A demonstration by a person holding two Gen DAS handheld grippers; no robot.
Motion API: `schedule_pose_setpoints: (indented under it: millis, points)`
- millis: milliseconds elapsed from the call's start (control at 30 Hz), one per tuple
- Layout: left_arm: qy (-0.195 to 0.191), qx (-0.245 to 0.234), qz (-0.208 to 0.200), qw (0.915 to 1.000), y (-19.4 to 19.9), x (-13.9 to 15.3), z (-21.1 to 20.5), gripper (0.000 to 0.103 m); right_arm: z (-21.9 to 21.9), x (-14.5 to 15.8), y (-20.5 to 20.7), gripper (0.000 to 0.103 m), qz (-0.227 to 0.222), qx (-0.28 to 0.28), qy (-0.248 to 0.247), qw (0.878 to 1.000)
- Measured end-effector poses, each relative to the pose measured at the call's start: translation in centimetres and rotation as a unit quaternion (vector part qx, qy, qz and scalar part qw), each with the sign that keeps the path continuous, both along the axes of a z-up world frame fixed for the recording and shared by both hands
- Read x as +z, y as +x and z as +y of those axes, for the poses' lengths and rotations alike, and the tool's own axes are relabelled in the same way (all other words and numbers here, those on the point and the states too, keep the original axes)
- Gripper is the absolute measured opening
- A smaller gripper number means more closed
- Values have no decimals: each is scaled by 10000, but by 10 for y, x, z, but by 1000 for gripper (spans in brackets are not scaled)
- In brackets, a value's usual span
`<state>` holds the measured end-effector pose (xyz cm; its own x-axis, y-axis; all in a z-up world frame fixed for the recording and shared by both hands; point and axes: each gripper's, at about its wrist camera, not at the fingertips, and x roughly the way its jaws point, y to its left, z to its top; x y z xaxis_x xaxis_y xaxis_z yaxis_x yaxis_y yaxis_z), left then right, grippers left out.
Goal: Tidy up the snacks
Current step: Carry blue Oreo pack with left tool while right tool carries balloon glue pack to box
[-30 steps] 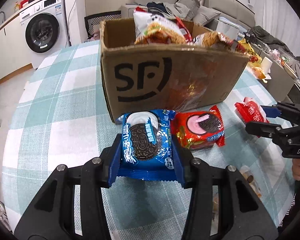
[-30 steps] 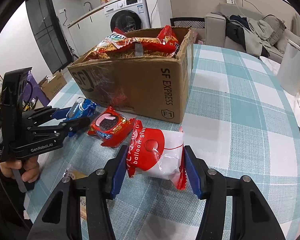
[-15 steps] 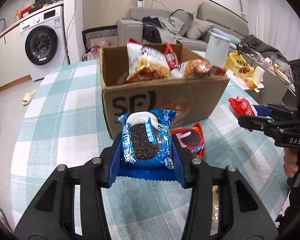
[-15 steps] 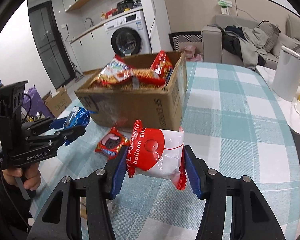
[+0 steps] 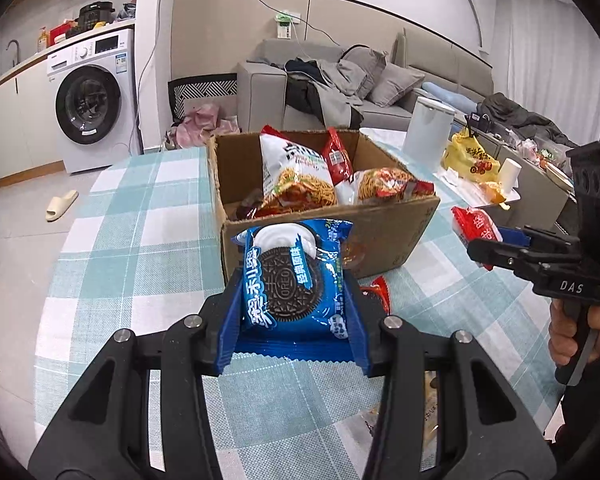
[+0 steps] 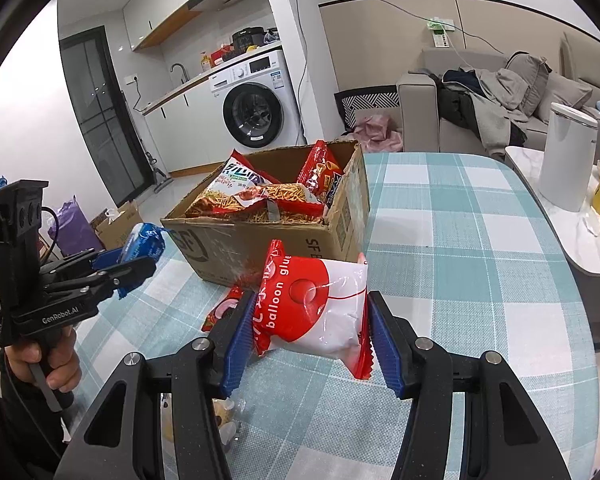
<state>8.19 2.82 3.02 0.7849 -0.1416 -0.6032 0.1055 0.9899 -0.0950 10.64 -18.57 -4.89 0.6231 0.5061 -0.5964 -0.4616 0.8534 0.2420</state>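
Left gripper [image 5: 293,312] is clenched on a blue Oreo cookie packet [image 5: 294,280], its blue ribbed pads pressing the packet's two sides; the packet is lifted clear of the tabletop [image 5: 132,240], which wears a teal-and-white checked cloth. Right gripper [image 6: 309,334] grasps a red-and-white plastic bag printed "balloon glue" [image 6: 314,306] in the same way, also held above the cloth. Each gripper shows in the other's camera, held by a person's hand [image 6: 46,360] at the handle.

Directly ahead of both stands an open brown cardboard box marked SF Express [image 5: 380,236], resting on the tabletop. Its near wall rises between the held packets and the box's inside. The box already holds several noodle snack bags [image 5: 296,178] and a red snack bag [image 6: 322,172], some poking above the rim. A red Oreo packet [image 5: 378,292] lies on the cloth at the foot of the box, partly hidden behind the left gripper. Some clear-wrapped snacks [image 6: 224,416] lie on the cloth under the right gripper, too hidden to tell what they are.

Around the table: a white washing machine [image 5: 92,100], a grey sofa heaped with clothes [image 5: 328,80], a white cylindrical bin [image 6: 566,160] and a yellow plastic bag [image 5: 470,156] on a side surface.
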Motion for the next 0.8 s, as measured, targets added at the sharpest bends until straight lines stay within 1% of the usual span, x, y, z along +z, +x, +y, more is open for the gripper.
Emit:
schedule_pose_setpoints:
  millis: [267, 467, 800]
  points:
    - [11, 113, -182, 9998, -8, 15, 3, 43, -4, 7, -4, 56, -110, -116, 52, 9999]
    - [10, 195, -264, 9995, -5, 25, 10, 43, -9, 16, -5, 56, -189, -229, 187, 9994]
    - [124, 192, -359, 9991, 11, 36, 5, 43, -5, 38, 5, 56, -324, -257, 363, 9985]
